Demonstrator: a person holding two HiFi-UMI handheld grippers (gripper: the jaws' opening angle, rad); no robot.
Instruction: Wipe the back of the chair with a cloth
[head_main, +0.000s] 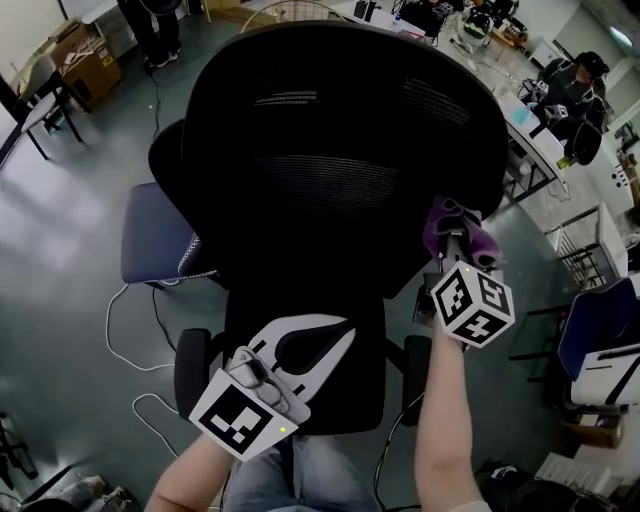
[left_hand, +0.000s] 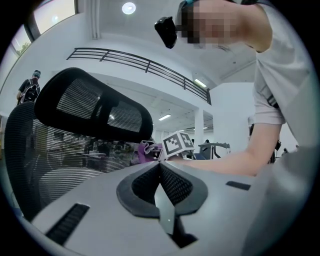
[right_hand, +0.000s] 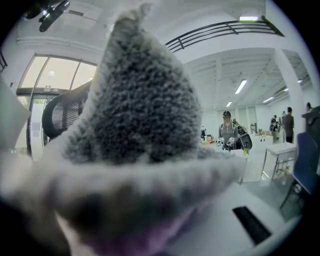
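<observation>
A black mesh office chair (head_main: 330, 170) fills the middle of the head view, its back turned toward me. My right gripper (head_main: 455, 240) is shut on a purple and grey cloth (head_main: 452, 222), which it holds against the right edge of the chair back. In the right gripper view the cloth (right_hand: 142, 115) covers the jaws and most of the picture, with the chair (right_hand: 62, 112) at the left. My left gripper (head_main: 318, 345) hangs lower, behind the chair's spine, its jaws shut on nothing. The left gripper view shows the headrest (left_hand: 95, 102), the cloth (left_hand: 145, 150) and the shut left gripper (left_hand: 160, 164).
A blue-grey seat (head_main: 155, 235) stands left of the chair, with cardboard boxes (head_main: 88, 62) further back. White cables (head_main: 128, 335) lie on the grey floor. Desks with a seated person (head_main: 575, 90) line the right, beside a blue chair (head_main: 598, 325).
</observation>
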